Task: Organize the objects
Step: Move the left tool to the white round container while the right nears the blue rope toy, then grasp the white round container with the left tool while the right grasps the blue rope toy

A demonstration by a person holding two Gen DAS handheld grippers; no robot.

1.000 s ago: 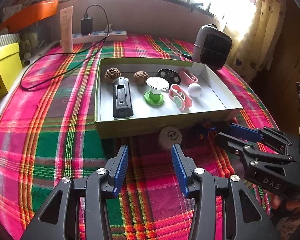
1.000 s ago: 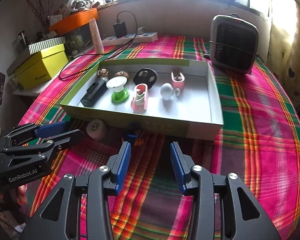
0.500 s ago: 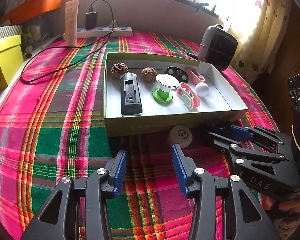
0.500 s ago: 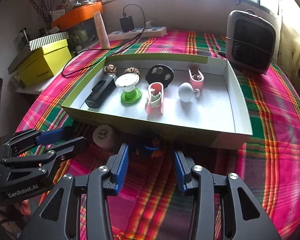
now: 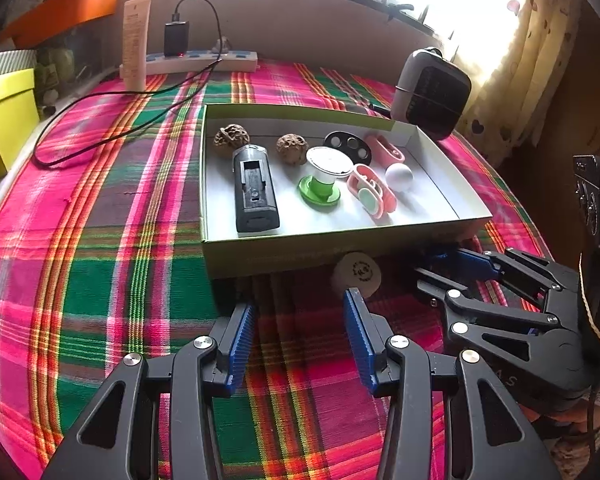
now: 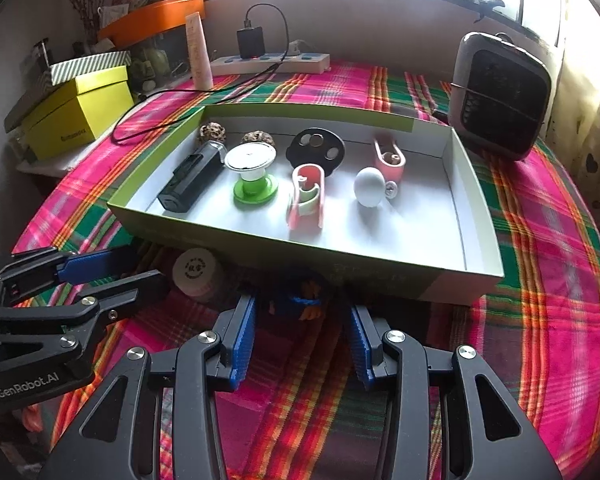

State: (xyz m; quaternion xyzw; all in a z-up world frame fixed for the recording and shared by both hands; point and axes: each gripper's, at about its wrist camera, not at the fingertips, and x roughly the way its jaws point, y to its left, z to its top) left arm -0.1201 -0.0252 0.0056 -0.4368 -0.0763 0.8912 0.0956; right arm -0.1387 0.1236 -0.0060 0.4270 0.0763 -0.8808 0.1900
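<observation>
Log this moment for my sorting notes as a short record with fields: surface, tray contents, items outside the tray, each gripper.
surface: plaid tablecloth
tray: two walnuts, black device, green-and-white spool, black disc, two pink clips, white ball
outside tray: cream roll and small blue toy, both against the front wall
left gripper: open, empty, near the roll
right gripper: jaws just closing, toy between them, not yet pressed
</observation>
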